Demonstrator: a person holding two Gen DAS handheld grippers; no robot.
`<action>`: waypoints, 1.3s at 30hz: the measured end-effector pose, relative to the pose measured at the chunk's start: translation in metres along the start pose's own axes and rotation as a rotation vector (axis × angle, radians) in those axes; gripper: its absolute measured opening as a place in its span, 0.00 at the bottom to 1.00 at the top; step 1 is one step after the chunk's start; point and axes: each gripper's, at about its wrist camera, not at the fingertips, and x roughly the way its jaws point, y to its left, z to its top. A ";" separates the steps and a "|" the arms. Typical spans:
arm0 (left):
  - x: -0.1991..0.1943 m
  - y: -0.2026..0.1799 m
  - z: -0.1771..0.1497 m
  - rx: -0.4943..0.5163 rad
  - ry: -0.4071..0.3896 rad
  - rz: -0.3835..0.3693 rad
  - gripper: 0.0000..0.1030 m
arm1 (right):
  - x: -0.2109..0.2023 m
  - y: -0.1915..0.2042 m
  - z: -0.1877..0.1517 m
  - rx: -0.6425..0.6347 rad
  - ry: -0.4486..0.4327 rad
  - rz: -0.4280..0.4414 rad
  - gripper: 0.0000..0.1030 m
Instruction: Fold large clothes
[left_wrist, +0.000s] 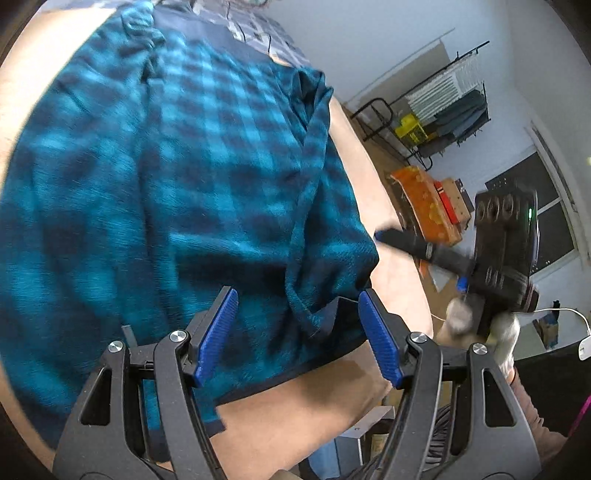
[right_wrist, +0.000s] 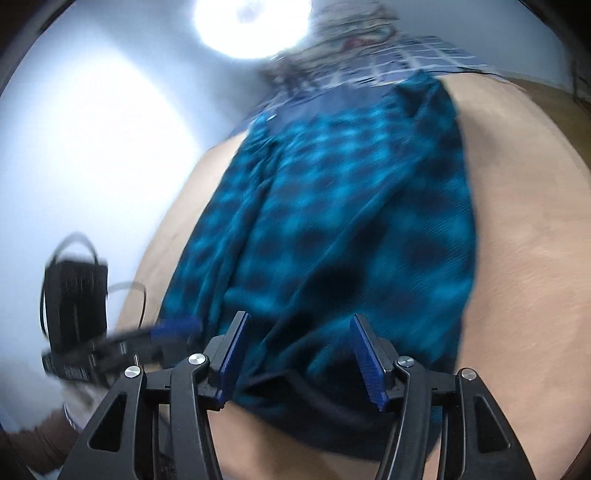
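While both our grippers hang over the table (left_wrist: 280, 417), their jaws stand apart with nothing pinched. Our left gripper (left_wrist: 297, 338) hovers above the near hem of the blue checked shirt (left_wrist: 177, 177), cloth lying under the gap. Our right gripper (right_wrist: 297, 354) does likewise at its own corner of the hem. From the left view we see the right gripper off to the side in a gloved hand (left_wrist: 506, 332), a clothes rack (left_wrist: 439, 107) and an orange box (left_wrist: 424, 199). Only the right view shows a bright lamp (right_wrist: 253, 22). Any lettering is too blurred for us to read.
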 end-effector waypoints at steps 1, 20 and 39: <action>0.006 -0.001 0.001 -0.001 0.009 0.000 0.68 | -0.001 -0.006 0.006 0.014 -0.011 -0.010 0.57; 0.078 -0.044 0.004 0.111 0.098 0.005 0.05 | 0.039 -0.176 0.205 0.332 -0.191 -0.039 0.57; 0.066 -0.059 -0.019 0.160 0.124 -0.050 0.02 | 0.094 -0.102 0.283 0.026 -0.120 -0.281 0.02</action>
